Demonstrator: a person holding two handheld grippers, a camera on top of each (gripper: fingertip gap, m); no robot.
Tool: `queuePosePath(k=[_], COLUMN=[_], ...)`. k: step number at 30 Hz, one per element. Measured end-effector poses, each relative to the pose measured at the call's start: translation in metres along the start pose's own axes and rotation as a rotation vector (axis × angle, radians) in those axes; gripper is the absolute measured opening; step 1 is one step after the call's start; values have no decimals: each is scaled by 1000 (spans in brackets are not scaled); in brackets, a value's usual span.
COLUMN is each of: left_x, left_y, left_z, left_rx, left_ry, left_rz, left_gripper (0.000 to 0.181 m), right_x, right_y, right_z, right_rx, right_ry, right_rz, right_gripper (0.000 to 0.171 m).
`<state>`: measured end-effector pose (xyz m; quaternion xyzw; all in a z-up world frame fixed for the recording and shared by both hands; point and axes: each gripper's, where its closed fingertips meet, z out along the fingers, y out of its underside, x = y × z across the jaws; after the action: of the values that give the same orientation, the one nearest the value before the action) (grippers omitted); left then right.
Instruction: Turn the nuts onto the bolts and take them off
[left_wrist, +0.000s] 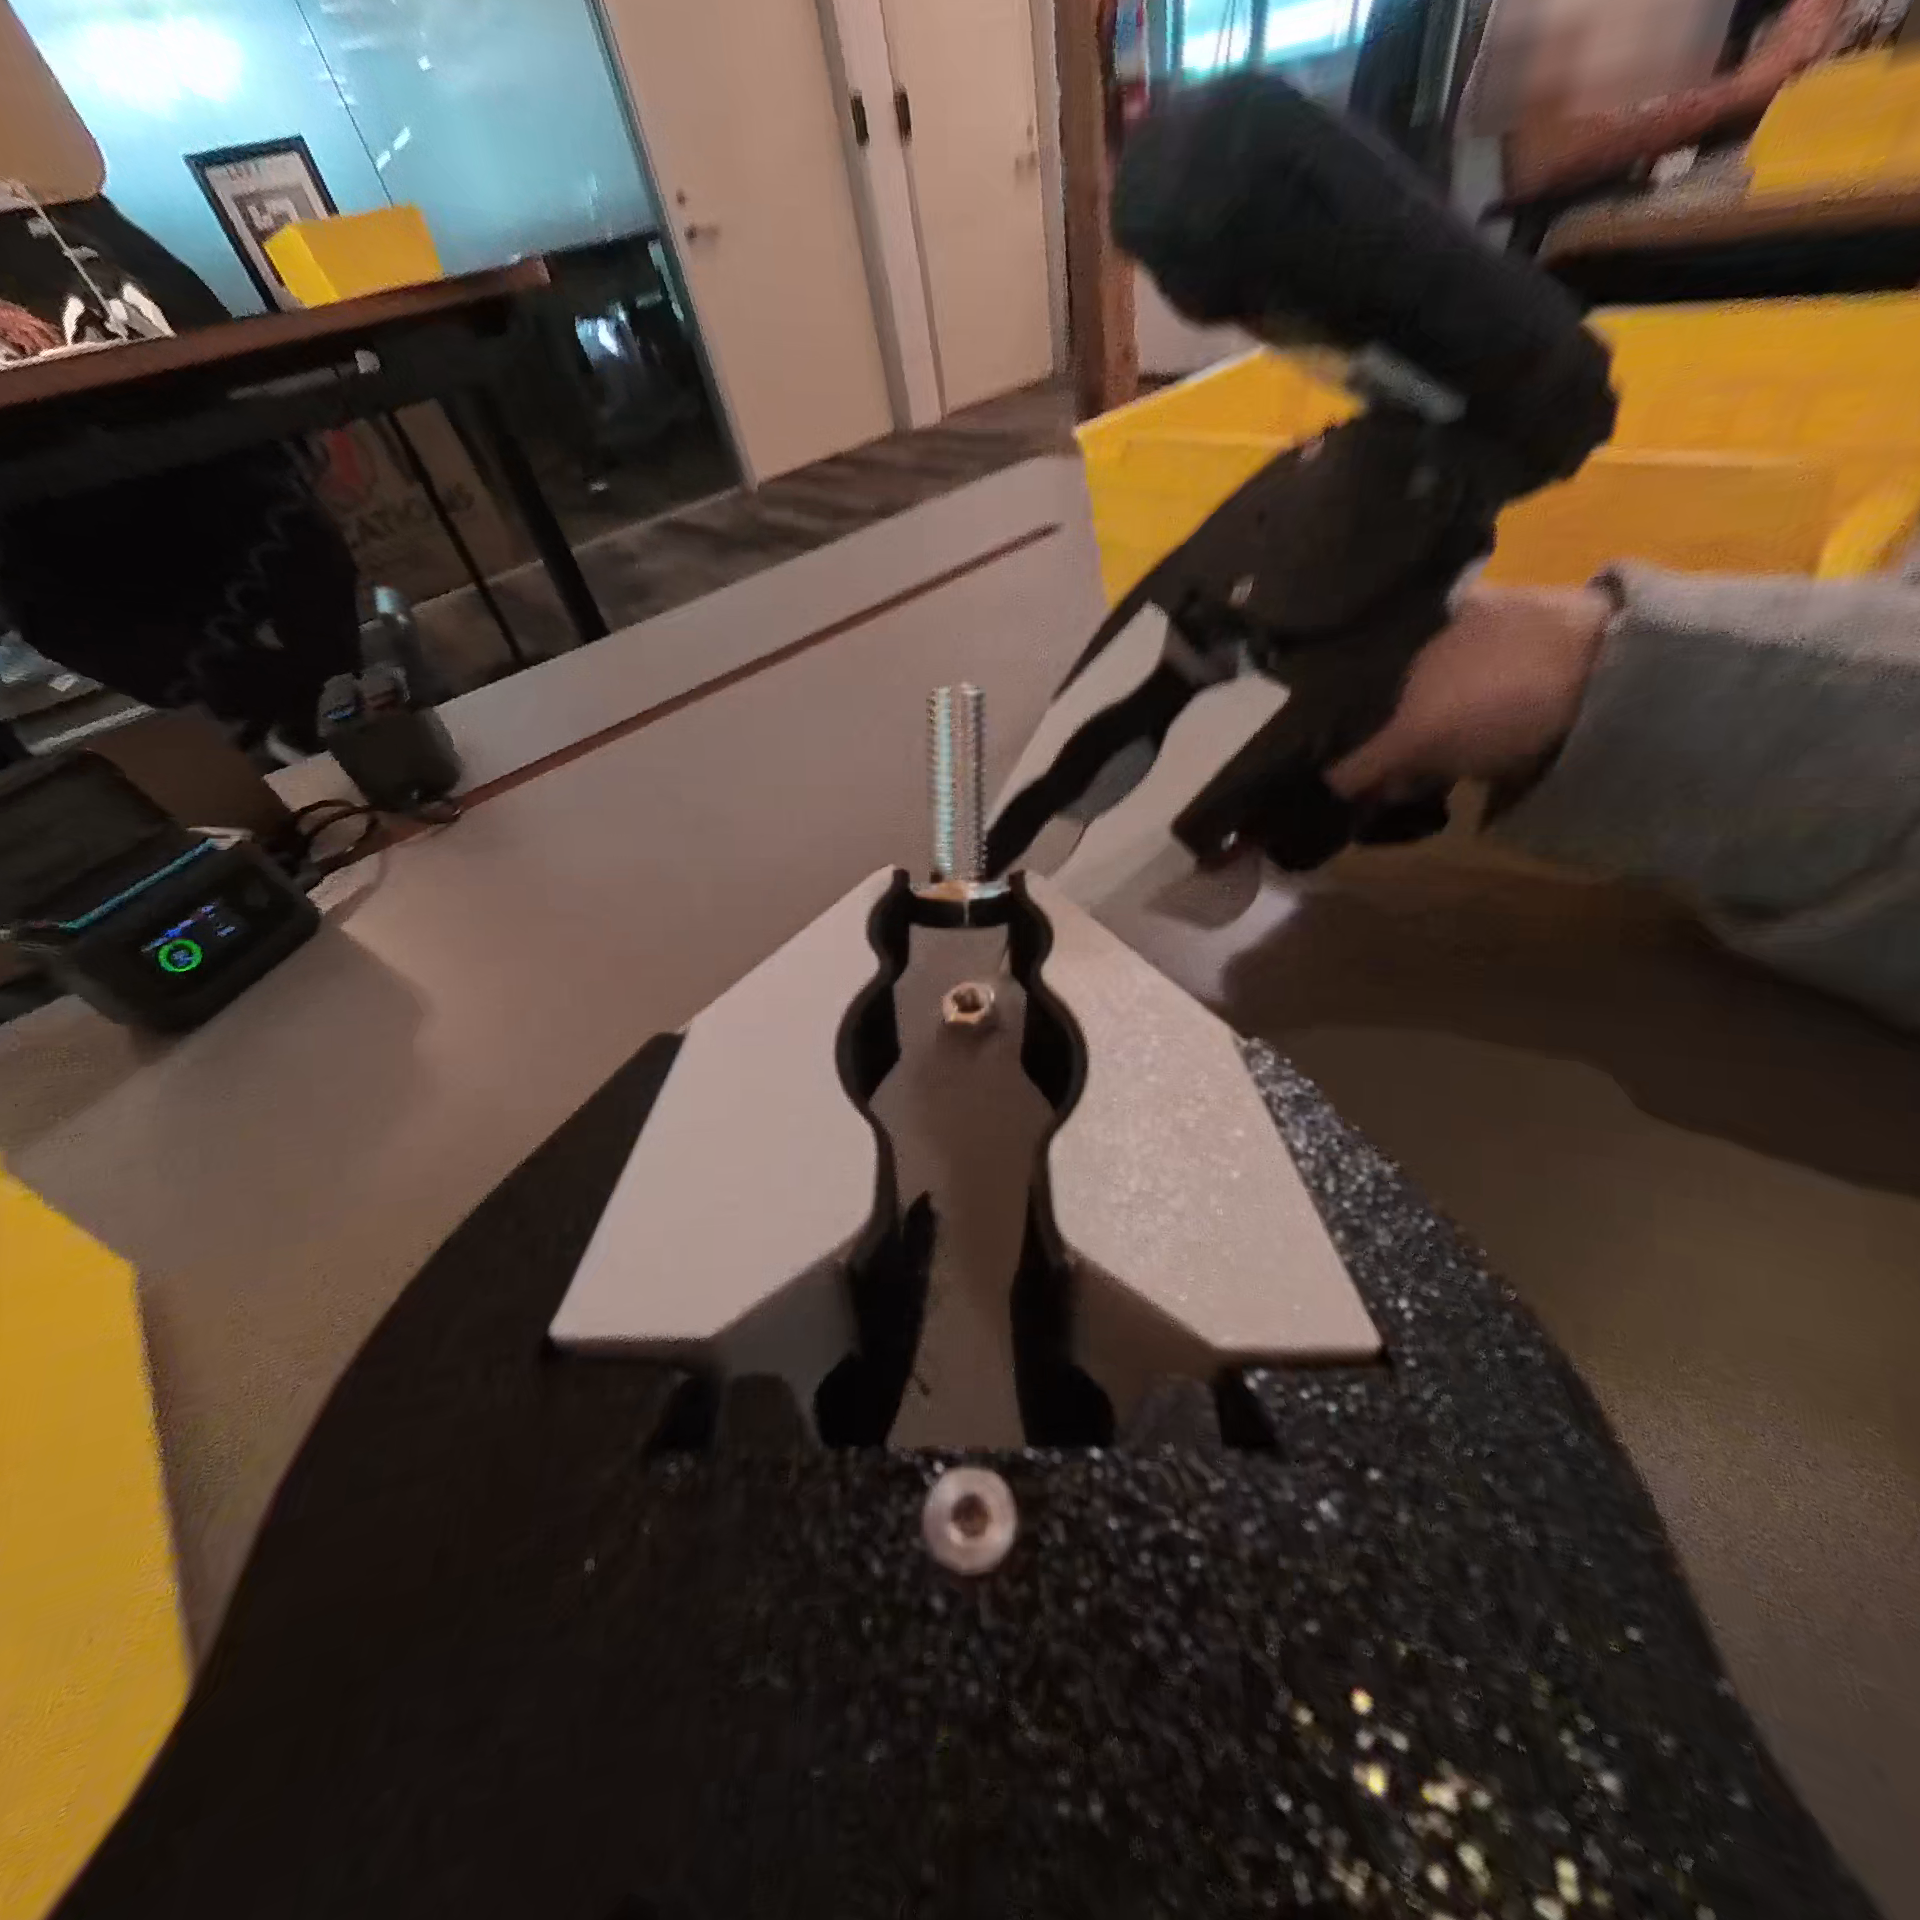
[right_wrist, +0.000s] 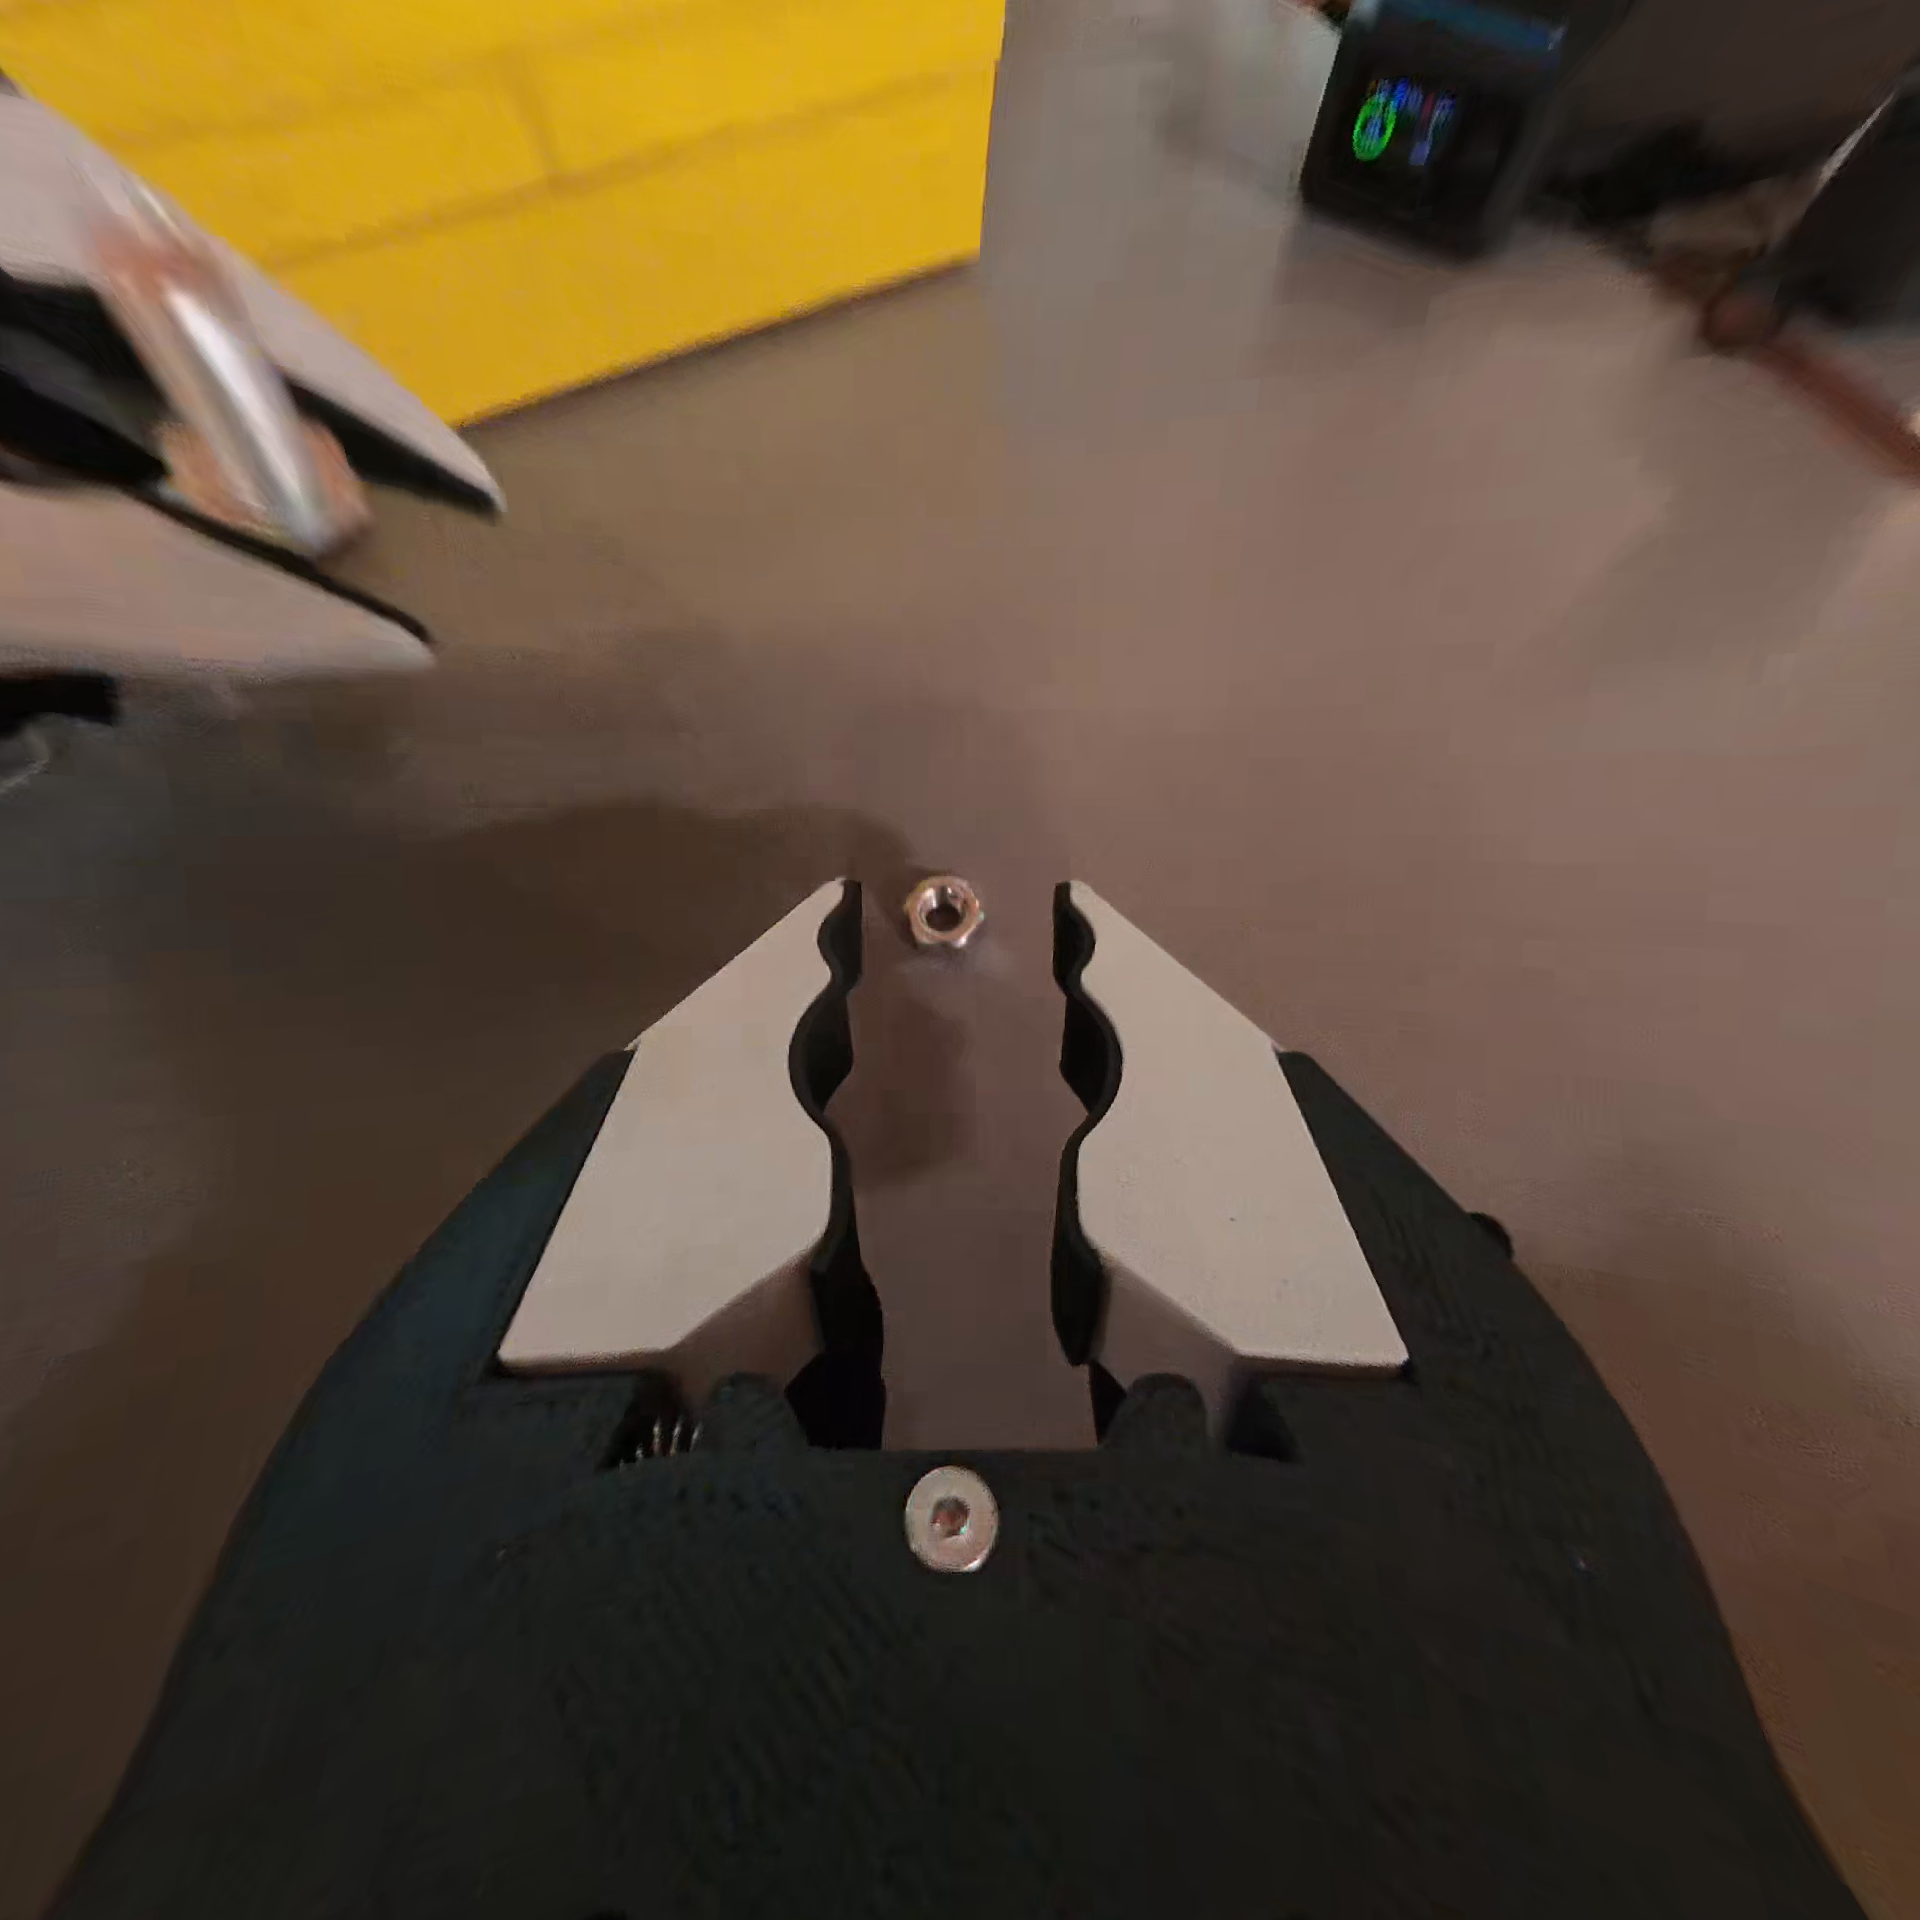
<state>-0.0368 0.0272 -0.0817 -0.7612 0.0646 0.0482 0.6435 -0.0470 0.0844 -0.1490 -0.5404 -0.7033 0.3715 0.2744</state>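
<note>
The left tongs (left_wrist: 961, 902) are clamped by their tips on the head of 1 silver bolt (left_wrist: 957, 781), which stands upright with its threaded shank pointing up above the tips. Below them, seen through the gap between the 2 fingers, 1 small nut (left_wrist: 961, 1006) lies flat on the grey bench (left_wrist: 582, 935), apart from the bolt.

The right tongs (right_wrist: 957, 914) stand apart and hold nothing. The nut (right_wrist: 943, 913) rests on the bench between their 2 tips, its hole facing up, touching neither finger. In the right wrist view the left tongs (right_wrist: 260, 488) come in from the left edge, blurred, with the bolt (right_wrist: 234, 405) sticking out of them; they sit to the left of the nut and farther off.

In the left wrist view the right tongs (left_wrist: 1023, 821) reach in from the right, pointing down toward the bench just beside the bolt, gripped by a hand (left_wrist: 1475, 707) in a grey sleeve (left_wrist: 1766, 758).

A yellow bin (left_wrist: 1195, 457) stands at the far right of the bench, and a small black device (left_wrist: 177, 945) with a lit screen sits at its left side.
</note>
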Motion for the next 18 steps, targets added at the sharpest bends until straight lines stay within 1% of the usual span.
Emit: queuePosePath(k=[2, 5, 7, 8, 10, 12, 14, 16, 18], left_x=[-2, 0, -3, -3, -5, -6, -1, 5, 10], left_y=[-9, -24, -27, -28, -24, -23, -23, -23, -24], left_z=[5, 8, 9, 9, 9, 10, 10, 10, 10], left_rx=[109, 261, 304, 318, 340, 337, 341, 340, 342], left_ry=[31, 101, 115, 123, 124, 128, 149, 168, 193], left_rz=[-79, -138, -160, -166, -174, -186, -169, -146, -137], left_gripper=[16, 16, 16, 16, 16, 16, 16, 16, 16], right_x=[0, 0, -3, -4, 1, 3, -4, -19, -43], right_y=[13, 18, 16, 16, 13, -8, -41, -74, -94], right_z=[13, 24, 29, 29, 23, 4, -22, -50, -70], right_rx=[-56, -101, -96, -93, -89, -1, 132, 257, 310], right_ry=[2, 13, -6, -11, 27, 39, 4, -77, -204], right_rz=[-19, -74, -79, -87, -117, -117, -110, -139, -191], right_gripper=[35, 34, 29, 21, 18, 17, 17, 17, 17])
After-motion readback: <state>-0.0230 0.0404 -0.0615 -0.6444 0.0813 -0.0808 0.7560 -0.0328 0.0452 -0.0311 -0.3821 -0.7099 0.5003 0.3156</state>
